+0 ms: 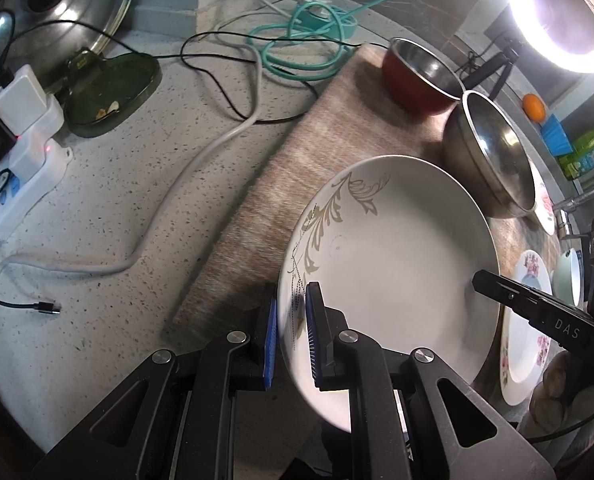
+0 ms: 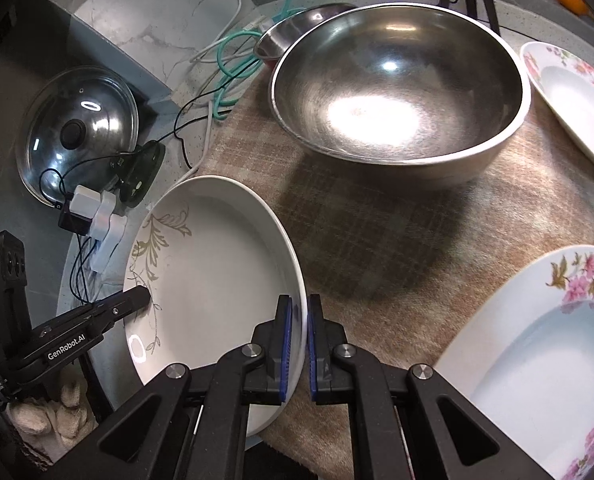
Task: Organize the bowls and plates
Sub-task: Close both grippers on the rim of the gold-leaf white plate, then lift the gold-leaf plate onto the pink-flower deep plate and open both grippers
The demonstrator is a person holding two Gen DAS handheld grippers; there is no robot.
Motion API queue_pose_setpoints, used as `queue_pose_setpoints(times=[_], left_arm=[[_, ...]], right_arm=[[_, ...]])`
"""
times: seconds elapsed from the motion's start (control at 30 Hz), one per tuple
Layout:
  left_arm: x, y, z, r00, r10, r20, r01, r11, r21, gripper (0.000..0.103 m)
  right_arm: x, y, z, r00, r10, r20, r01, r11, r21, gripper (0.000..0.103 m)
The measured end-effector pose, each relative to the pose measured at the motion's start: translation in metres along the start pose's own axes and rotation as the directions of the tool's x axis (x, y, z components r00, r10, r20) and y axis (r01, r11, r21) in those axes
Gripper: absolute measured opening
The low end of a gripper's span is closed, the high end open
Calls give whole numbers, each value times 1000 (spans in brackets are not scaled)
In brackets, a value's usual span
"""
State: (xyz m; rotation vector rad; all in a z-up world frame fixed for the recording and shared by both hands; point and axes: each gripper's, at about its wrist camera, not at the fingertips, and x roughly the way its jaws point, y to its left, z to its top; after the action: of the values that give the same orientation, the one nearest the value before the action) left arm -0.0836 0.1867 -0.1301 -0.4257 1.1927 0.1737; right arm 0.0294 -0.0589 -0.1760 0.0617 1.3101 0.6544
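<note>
A white plate with a gold leaf pattern [image 1: 393, 264] is held above the brown mat [image 1: 297, 168] by both grippers. My left gripper [image 1: 291, 344] is shut on its left rim. My right gripper [image 2: 299, 350] is shut on its right rim [image 2: 217, 272]; it shows in the left wrist view [image 1: 537, 312] too. A large steel bowl [image 2: 397, 92] stands on the mat beyond the plate, with a red-sided steel bowl [image 1: 421, 76] behind it. Two floral plates [image 2: 537, 364] [image 2: 573, 92] lie on the mat at the right.
Cables [image 1: 297, 44], a white power strip with chargers [image 1: 29, 152], a green dish [image 1: 113, 92] and a glass pot lid [image 2: 77, 132] lie on the speckled counter to the left. A ring light [image 1: 569, 12] shines at the upper right.
</note>
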Motion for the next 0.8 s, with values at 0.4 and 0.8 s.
queue_pose_setpoints(times=[0.4,0.8], left_arm=[[-10,-50,-9,999,-38,5,38,996,79,12],[0,-113,-15,995,-92,-26,96,976,196,12]], right_arm=[[-44,-30,-26,999,-17,45,14,998,65,7],[-88,-83,-54,992,-74,99,56,984,172,7]])
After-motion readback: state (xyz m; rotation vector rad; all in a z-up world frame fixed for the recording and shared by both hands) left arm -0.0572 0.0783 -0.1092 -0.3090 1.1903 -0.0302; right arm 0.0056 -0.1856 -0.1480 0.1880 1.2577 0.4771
